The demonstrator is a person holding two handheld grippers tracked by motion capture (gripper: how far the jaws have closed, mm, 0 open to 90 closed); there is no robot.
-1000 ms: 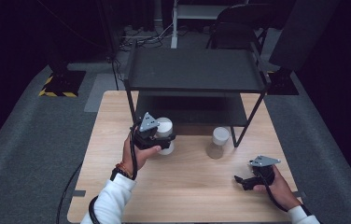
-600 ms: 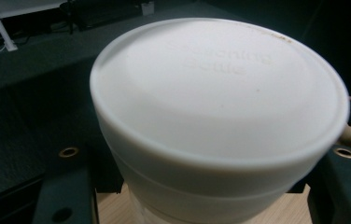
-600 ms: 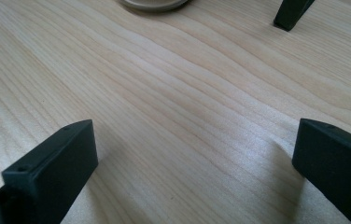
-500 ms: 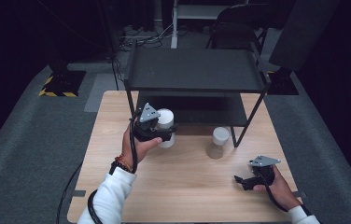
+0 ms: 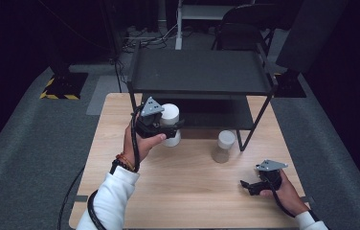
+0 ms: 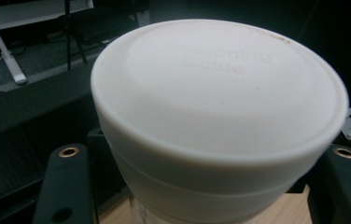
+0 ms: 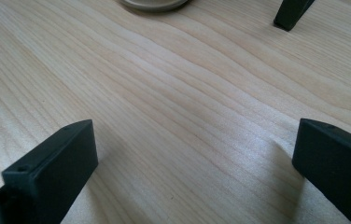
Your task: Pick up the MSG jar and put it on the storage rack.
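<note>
A jar with a white lid (image 5: pixel 170 114) hangs above the wooden table (image 5: pixel 183 196), just in front of the black shelf's lower tier. My left gripper (image 5: pixel 170 130) is shut on it below the lid. In the left gripper view the lid (image 6: pixel 220 102) looms close between the two black fingers (image 6: pixel 66 186). A second white-lidded jar (image 5: pixel 225 146) stands on the table by the shelf's front right leg. My right gripper (image 5: pixel 246 186) rests low at the table's right front, open, with bare wood between its jaws (image 7: pixel 197 163).
A black two-tier shelf (image 5: pixel 199 72) stands across the back of the table. Its leg (image 7: pixel 292 11) and the second jar's base (image 7: pixel 152 3) show at the top of the right gripper view. Grey carpet surrounds the table.
My left gripper has lifted the jar off the table and up toward the shelf's lower tier. The right gripper has stayed where it was.
</note>
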